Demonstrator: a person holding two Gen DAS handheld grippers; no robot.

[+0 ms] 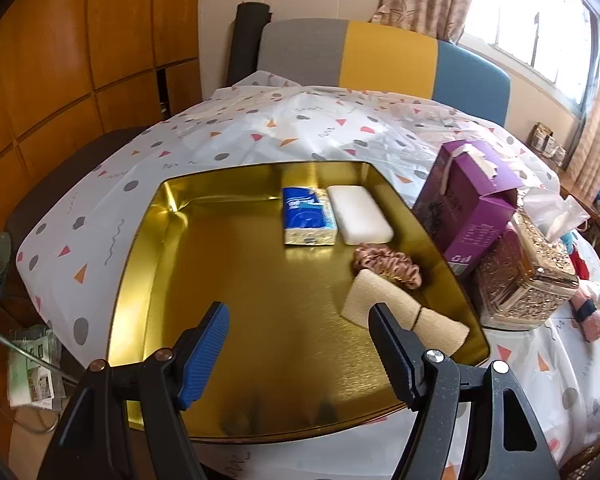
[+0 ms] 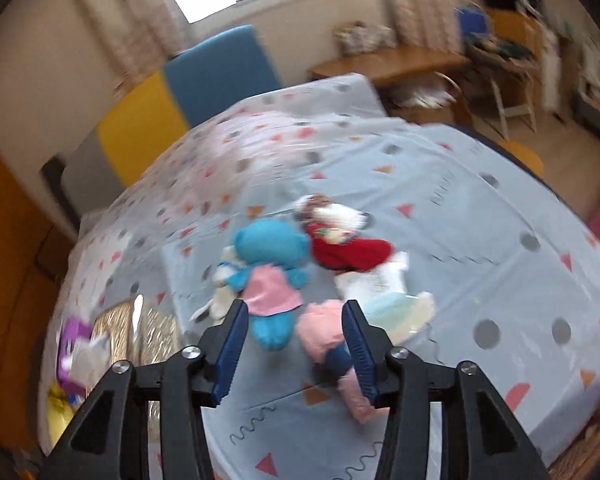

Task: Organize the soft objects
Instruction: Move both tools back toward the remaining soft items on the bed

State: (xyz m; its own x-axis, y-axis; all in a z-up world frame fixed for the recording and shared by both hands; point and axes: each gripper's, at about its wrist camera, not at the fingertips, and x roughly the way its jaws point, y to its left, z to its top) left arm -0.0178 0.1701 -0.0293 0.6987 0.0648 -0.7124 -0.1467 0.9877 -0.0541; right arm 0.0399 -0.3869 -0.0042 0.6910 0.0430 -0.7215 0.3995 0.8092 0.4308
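Note:
A gold metal tray (image 1: 140, 280) lies on the patterned tablecloth. Inside it are a blue tissue pack (image 1: 309, 216), a white foam pad (image 1: 358, 214), a pink scrunchie (image 1: 388, 266) and a beige folded cloth (image 1: 404, 312) tied with a black band. My left gripper (image 1: 298, 312) hovers open over the tray's near part, just left of the cloth, holding nothing. In the blurred right wrist view, my right gripper (image 2: 295, 306) is open above a blue plush in a pink dress (image 2: 268, 272) and a pink plush (image 2: 324, 332). A white plush in a red sweater (image 2: 344, 240) lies beyond them.
A purple carton (image 1: 468, 204) and a glittery gold tissue box (image 1: 524, 272) stand against the tray's right side. A pale cloth item (image 2: 396, 304) lies right of the plush toys. A grey, yellow and blue headboard (image 1: 384, 56) rises behind the table. A wooden desk (image 2: 388, 60) stands by the window.

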